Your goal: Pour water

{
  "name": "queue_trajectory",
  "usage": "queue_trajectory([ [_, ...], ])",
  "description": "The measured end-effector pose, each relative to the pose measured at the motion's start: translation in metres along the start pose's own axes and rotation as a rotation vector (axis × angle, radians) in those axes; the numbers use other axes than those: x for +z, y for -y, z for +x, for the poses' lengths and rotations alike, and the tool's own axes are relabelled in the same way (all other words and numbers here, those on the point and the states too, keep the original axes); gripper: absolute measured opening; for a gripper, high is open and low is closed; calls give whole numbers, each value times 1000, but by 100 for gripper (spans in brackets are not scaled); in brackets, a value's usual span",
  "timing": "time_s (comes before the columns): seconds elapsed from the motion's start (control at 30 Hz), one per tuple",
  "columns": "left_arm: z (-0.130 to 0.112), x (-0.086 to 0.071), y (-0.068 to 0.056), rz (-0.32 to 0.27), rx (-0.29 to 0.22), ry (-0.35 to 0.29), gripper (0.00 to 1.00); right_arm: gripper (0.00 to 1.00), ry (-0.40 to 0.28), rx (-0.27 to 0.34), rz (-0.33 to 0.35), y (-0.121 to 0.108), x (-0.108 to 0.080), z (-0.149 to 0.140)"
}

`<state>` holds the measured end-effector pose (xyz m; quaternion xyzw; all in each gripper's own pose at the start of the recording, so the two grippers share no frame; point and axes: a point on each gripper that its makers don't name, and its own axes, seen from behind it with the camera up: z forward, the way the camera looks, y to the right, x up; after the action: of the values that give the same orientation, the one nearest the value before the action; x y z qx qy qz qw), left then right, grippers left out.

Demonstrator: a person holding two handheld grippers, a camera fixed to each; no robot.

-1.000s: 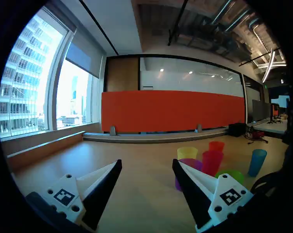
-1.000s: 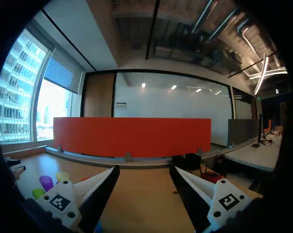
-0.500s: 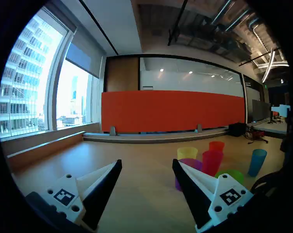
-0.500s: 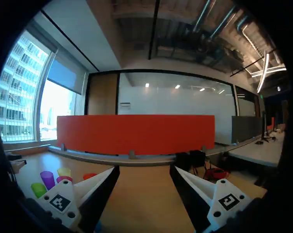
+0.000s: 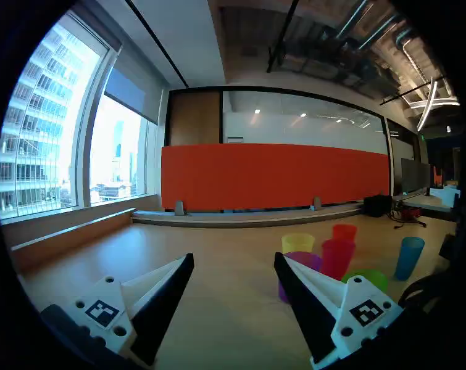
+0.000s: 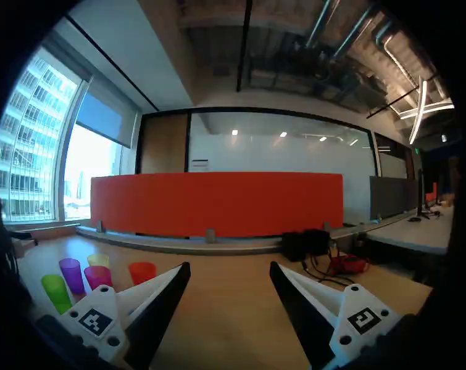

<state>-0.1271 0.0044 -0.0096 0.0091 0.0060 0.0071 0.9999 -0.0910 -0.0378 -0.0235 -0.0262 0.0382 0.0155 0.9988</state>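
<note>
**A:** Wooden table (image 5: pixel 226 311) is carrying what?

**B:** Coloured cups (image 5: pixel 337 258) are standing clustered on it, sitting at four o'clock from the left gripper (image 5: pixel 233 256) and at eight o'clock from the right gripper (image 6: pixel 229 266).

**A:** Are the grippers gripping anything?

**B:** No. Both are gaping wide, holding nothing.

Six cups: one yellow (image 5: pixel 298 242), one red (image 5: pixel 344 232), one pink (image 5: pixel 338 256), one purple (image 5: pixel 308 259), one green (image 5: pixel 368 279), one blue (image 5: pixel 409 256).
</note>
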Motion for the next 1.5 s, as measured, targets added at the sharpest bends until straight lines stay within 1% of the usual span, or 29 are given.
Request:
queue_trajectory([
  [0.37,0,-1,0,0,0,0,96,100,28,-18,-5,-5,3,-25],
  [0.6,0,0,0,0,0,0,96,100,48,-12,-1,-7,5,-38],
  [0.8,0,0,0,0,0,0,96,99,57,1,1,-9,6,-42],
  [1.5,0,0,0,0,0,0,97,99,58,-6,-7,-11,5,-43],
])
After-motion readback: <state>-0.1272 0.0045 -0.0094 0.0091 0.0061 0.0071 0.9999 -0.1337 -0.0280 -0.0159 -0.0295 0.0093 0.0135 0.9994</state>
